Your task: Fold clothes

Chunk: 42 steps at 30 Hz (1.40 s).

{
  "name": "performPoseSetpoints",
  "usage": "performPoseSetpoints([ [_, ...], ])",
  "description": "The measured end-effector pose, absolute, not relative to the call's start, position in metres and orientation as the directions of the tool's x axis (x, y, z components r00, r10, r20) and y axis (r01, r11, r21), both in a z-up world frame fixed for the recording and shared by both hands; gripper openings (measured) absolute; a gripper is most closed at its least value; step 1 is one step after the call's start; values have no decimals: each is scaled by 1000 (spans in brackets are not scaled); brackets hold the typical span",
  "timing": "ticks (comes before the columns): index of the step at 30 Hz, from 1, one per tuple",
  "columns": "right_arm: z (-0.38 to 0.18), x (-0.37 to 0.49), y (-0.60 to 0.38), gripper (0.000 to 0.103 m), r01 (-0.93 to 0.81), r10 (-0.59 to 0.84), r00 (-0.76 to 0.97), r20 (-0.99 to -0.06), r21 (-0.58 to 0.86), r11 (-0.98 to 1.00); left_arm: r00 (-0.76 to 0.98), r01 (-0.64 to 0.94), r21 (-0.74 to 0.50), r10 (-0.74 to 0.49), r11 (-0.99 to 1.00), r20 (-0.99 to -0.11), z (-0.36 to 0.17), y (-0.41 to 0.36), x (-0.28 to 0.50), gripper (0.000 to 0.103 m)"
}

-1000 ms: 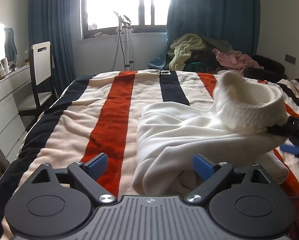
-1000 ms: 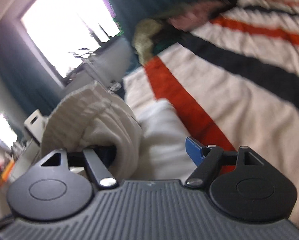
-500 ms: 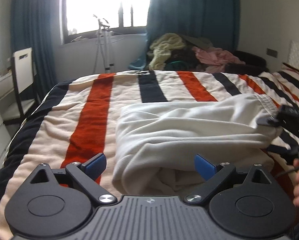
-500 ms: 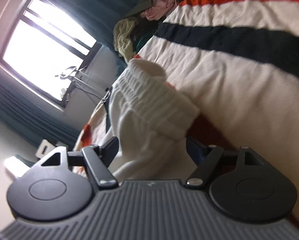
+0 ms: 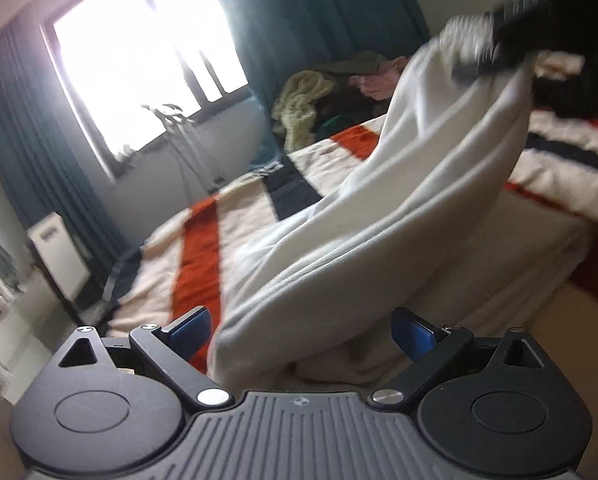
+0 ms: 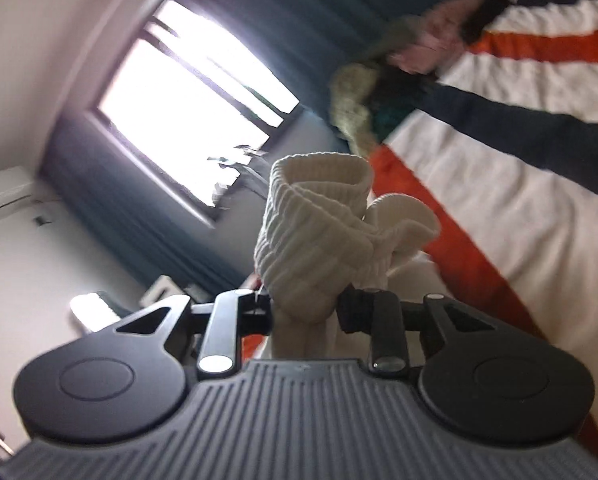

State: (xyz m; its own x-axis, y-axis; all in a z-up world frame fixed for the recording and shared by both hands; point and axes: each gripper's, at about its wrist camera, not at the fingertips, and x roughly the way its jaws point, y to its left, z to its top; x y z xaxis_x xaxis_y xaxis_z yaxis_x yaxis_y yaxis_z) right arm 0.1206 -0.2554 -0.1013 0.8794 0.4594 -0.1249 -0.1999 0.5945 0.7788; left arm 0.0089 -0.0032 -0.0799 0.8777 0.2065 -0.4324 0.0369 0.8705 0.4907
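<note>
White sweater (image 5: 399, 216) lies bunched on the striped bedspread (image 5: 203, 248), its near folds heaped just ahead of the left gripper (image 5: 301, 328). That claw is released: its blue pads (image 5: 189, 326) stand wide apart with the cloth's edge between them, untouched by either. From there the fabric climbs in a taut sheet toward two o'clock, where the right gripper (image 5: 539, 20), blurred, has one end lifted off the bed. Seen from its own camera, the right gripper (image 6: 305, 308) is closing, and its fingers are already clenched on the ribbed cuff (image 6: 315, 216). Farther off, at one o'clock, a heap of clothes (image 5: 323, 96) sits past the bed's far edge. Beyond it, at eleven o'clock, glares the window (image 5: 147, 60) between dark curtains (image 5: 319, 16).
</note>
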Motion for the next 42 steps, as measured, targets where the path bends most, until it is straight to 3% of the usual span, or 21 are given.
performPoseSetpoints([
  [5,-112,115,-266,31,-139,447,881,-156,817,560,853,-146,451,343,881,-393,-79,11,24,97],
  [12,-134,107,-267,41,73,348,849,-397,742,667,783,-302,209,367,930,-503,-69,56,14,99],
  [14,-144,106,-268,68,131,320,835,-448,726,675,761,-326,150,353,933,-544,-69,68,14,99],
  [16,-154,106,-271,79,180,307,816,-489,721,669,740,-348,93,335,933,-583,-71,82,15,99],
  [25,-179,109,-274,83,193,449,761,-468,824,532,654,-452,-157,207,878,-727,-90,134,16,103],
  [30,-179,115,-264,85,142,513,730,-451,835,532,648,-475,-192,193,859,-737,-92,141,17,103],
  [35,-173,111,-263,86,73,555,750,-360,879,471,639,-517,-248,177,820,-748,-94,152,16,103],
  [40,-175,122,-245,83,107,523,691,-499,786,608,638,-512,-251,168,821,-752,-91,149,16,103],
  [42,-170,121,-243,72,103,503,697,-511,766,635,630,-497,-257,141,829,-764,-88,149,18,101],
])
